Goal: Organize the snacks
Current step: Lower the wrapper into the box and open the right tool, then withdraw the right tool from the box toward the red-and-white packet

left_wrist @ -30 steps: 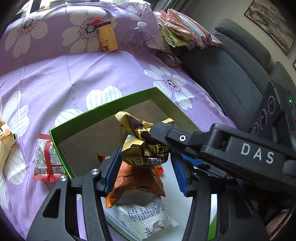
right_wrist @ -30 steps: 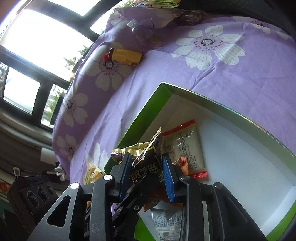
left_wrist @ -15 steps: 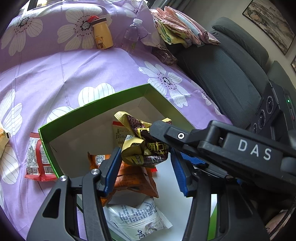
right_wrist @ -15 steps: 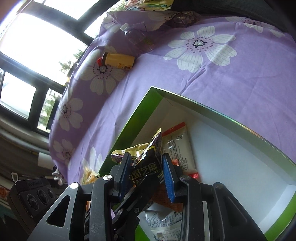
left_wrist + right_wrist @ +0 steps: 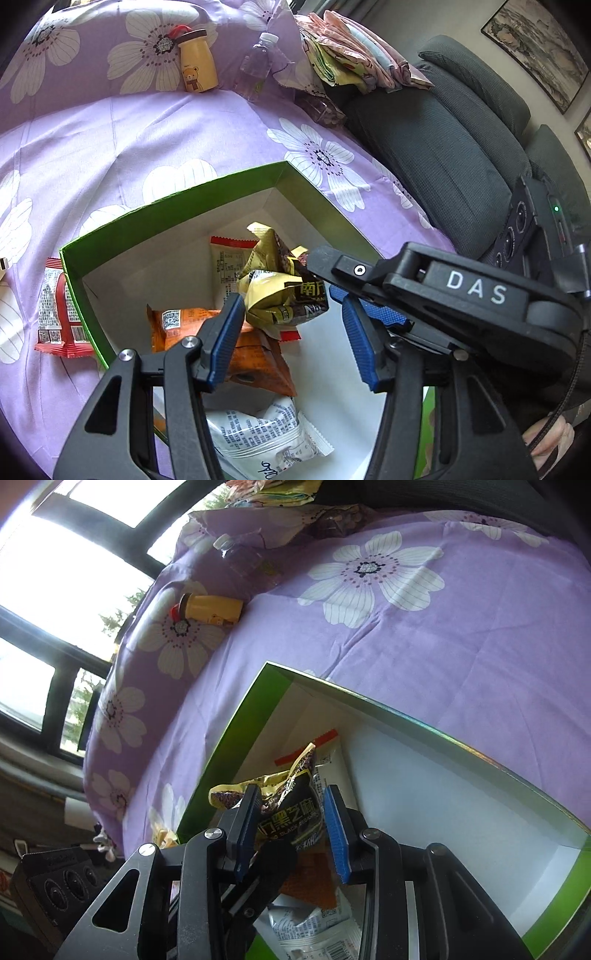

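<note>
Snack packet [image 5: 291, 812], black and yellow and crumpled, hangs over the green box [image 5: 177, 201], clamped between the blue pads of the right claw [image 5: 291, 830]. In the left wrist view the same packet [image 5: 280, 291] sits just beyond the left claw [image 5: 291, 336], whose pads stand apart with nothing between them; one pad seems to brush the packet's edge, though the angle makes that hard to judge. Below it, inside the white-lined box, lie an orange packet [image 5: 258, 358], a white packet [image 5: 258, 435] nearer the camera, and a red-topped packet [image 5: 225, 266] toward the far wall. Another red packet [image 5: 59, 314] lies outside the box on its left, on the purple flowered cloth [image 5: 147, 140]. Far off on the cloth stand a yellow bottle [image 5: 195, 62] and a clear bottle [image 5: 255, 70], with folded cloths [image 5: 354, 66] and a dark sofa [image 5: 443, 140] to the right.
</note>
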Demonstrator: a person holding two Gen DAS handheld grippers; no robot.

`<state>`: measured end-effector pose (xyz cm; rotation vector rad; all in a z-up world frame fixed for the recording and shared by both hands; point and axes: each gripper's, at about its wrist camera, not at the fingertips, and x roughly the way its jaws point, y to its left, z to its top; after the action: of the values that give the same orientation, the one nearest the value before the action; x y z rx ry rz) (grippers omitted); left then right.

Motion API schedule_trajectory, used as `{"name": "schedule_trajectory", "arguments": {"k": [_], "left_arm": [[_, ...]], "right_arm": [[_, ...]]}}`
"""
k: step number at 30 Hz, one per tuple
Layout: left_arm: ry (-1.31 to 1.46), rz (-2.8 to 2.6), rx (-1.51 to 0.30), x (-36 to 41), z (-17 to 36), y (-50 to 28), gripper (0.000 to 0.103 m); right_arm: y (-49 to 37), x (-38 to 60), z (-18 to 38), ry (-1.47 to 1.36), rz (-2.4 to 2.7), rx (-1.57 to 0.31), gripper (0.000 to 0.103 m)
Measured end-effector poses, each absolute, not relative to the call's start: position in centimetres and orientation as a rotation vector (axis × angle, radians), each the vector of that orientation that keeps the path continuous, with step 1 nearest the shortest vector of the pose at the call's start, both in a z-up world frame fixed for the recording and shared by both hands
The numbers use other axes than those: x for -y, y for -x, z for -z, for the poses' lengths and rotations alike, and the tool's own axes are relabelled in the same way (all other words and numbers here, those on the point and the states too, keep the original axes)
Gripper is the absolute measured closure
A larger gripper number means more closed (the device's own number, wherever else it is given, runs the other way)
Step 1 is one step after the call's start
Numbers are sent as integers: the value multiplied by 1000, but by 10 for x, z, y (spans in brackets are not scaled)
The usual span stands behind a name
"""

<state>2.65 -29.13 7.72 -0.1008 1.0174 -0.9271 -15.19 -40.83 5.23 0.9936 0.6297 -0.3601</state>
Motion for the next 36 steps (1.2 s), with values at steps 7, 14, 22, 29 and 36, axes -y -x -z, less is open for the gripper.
{"name": "schedule_trajectory", "arguments": {"k": [7,14,22,29,36], "left_arm": [[106,924,-978,275,-87,-22,43],[194,850,-924,215,-104,-24,28],[273,603,-885,97,-111,-19,11],[359,376,-911,11,-81,-21,9],[438,285,-946,-24,-70,-29,9]], "right_arm": [[152,408,-53,-990,354,-622,58],[150,399,-65,-947,326,-585,54],[139,372,-85,-858,259,-560,35],[110,314,-104,-697,124,-606,32],[59,240,-88,-573,-25,-776,31]]}}
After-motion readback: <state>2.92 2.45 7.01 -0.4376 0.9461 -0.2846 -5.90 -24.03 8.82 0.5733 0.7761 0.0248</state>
